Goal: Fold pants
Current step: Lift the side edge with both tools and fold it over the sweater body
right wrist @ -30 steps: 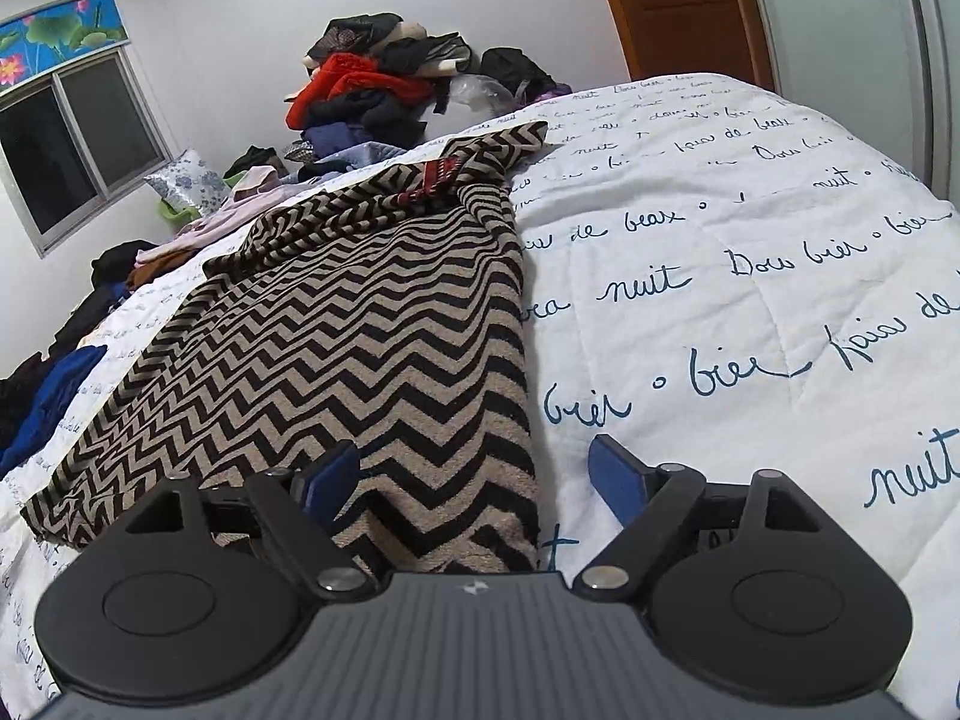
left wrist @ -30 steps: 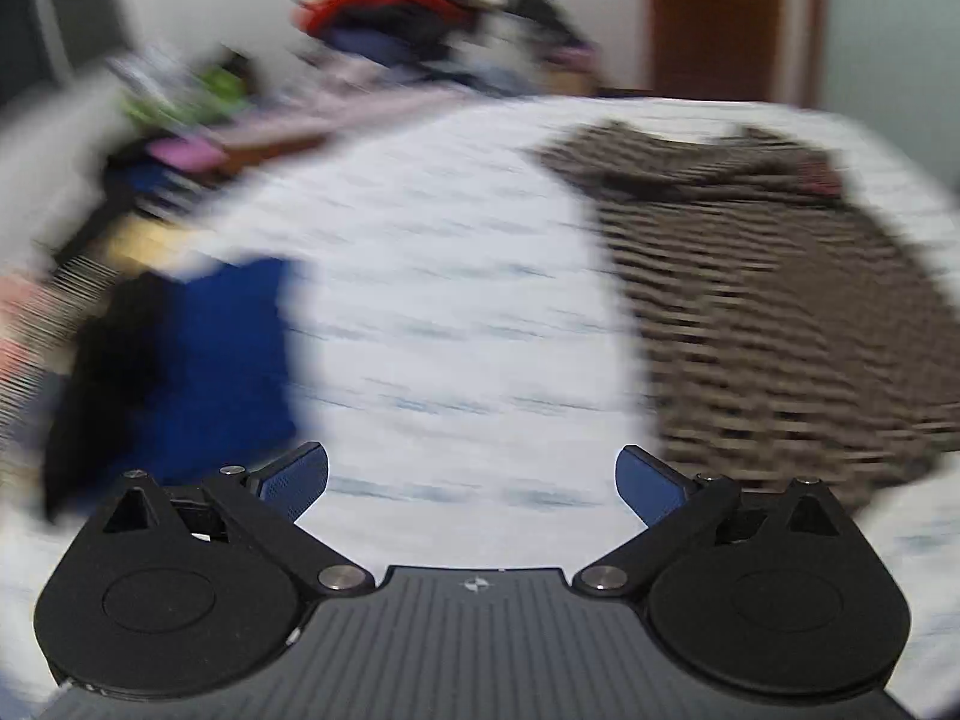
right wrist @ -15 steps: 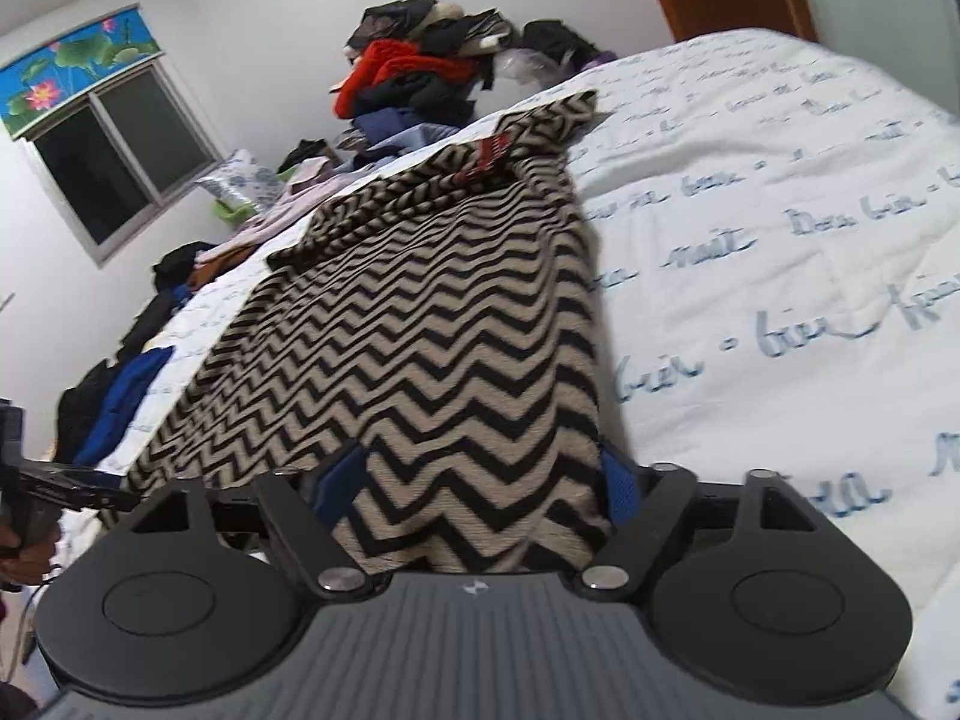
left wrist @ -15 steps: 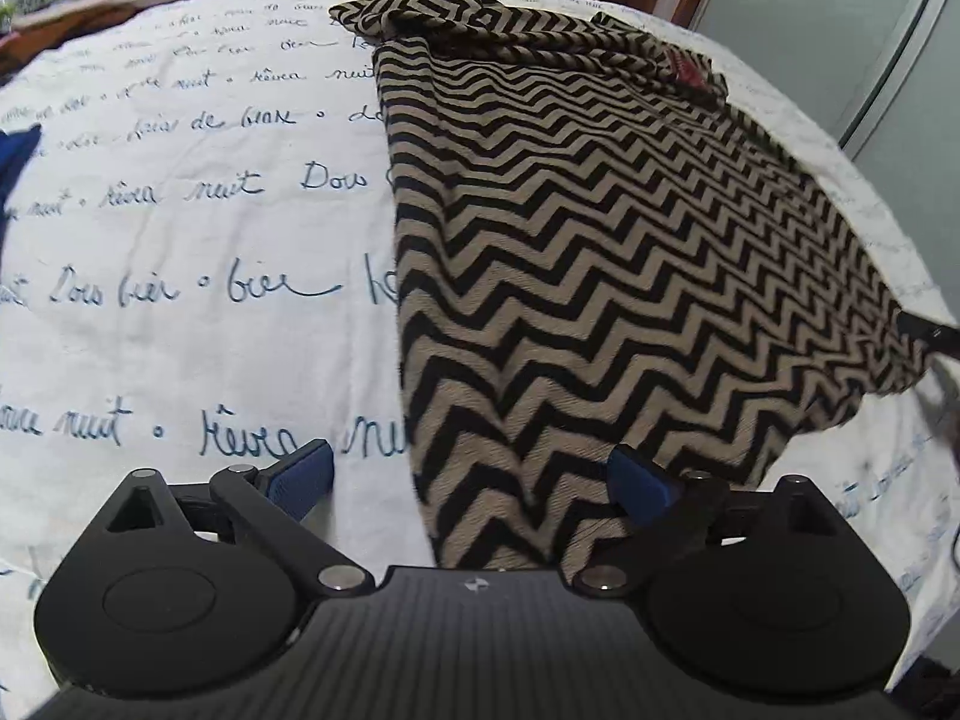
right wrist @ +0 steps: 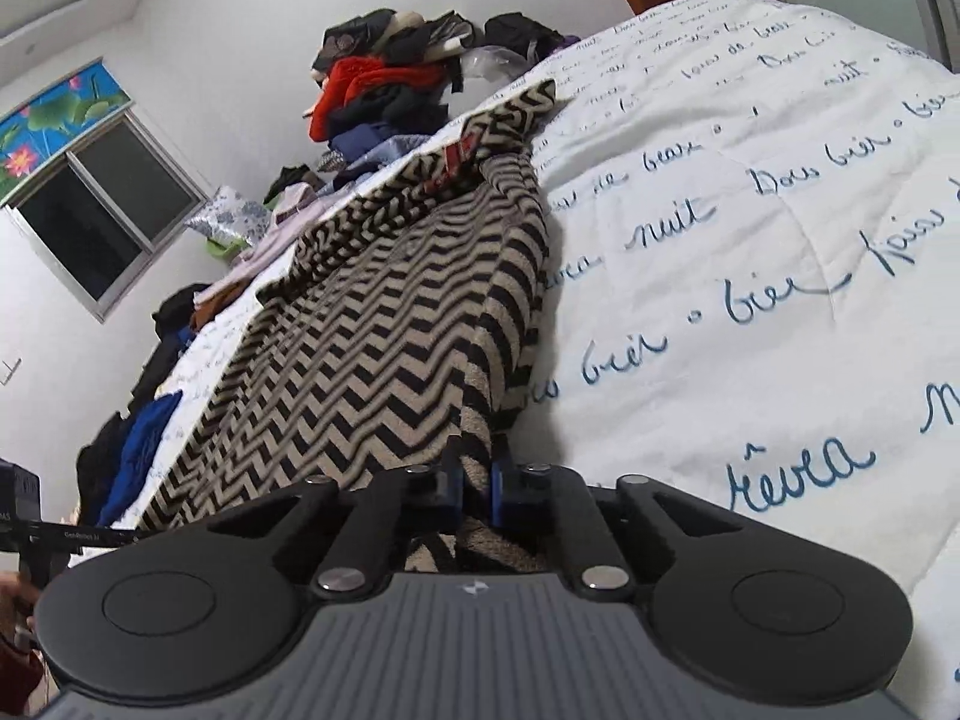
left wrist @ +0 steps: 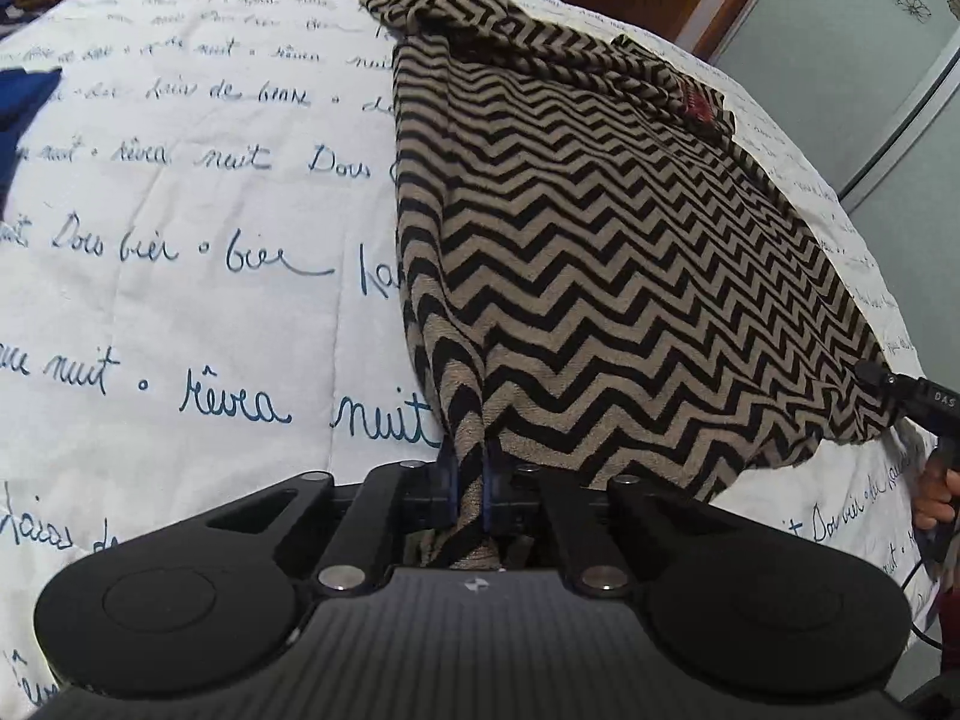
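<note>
Now that both near corners of the pants [left wrist: 600, 252] are pinched, my left gripper [left wrist: 471, 474] and right gripper [right wrist: 477, 480] each clamped on the hem, I judge the first fold is starting. The pants lie flat along the bed [left wrist: 180, 300], waistband at the far end. Next I should lift both corners evenly and carry them toward the waistband. A second ago both jaws stood spread above the cloth.

Pants [left wrist: 600, 228]: I see black-and-tan zigzag knit.
Pose: spread flat lengthwise on the bed [left wrist: 180, 210].
Near hem: lifted, both corners pinched.
</note>
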Available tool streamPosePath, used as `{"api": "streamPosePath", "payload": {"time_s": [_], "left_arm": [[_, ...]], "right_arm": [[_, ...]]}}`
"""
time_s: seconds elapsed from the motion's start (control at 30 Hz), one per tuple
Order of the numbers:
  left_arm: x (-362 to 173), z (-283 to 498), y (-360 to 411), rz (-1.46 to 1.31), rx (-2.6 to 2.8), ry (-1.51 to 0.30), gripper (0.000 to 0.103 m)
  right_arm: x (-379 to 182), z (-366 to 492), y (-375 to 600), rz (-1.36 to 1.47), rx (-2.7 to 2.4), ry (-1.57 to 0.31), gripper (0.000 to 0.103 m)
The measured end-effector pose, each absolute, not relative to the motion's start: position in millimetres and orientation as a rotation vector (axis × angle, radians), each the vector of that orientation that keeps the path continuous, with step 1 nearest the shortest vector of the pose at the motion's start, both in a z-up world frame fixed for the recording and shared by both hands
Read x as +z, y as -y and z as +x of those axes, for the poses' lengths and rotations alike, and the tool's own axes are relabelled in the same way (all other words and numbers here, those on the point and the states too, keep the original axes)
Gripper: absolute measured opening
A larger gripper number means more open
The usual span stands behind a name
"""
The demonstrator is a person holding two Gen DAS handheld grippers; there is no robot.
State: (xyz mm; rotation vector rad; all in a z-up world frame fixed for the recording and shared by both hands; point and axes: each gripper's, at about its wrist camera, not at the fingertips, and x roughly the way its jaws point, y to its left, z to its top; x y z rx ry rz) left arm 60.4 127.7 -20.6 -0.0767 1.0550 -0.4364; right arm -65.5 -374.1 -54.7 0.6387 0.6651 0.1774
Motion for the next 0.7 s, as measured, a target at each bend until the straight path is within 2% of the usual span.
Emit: {"api": "streamPosePath", "payload": {"time_s": [0.53, 0.7], "left_arm": [[51.1, 84.3, -122.7, -0.225, -0.445, -0.879, 0.007], [52.4, 87.2, -113.8, -0.177, -0.453, -0.884, 0.007]], "right_arm": [[-1.9, -25.7, 393.8, 0.842, 0.34, -0.46, 0.006], [6.5, -10.7, 384.4, 0.649, 0.271, -0.527, 0.006]]}}
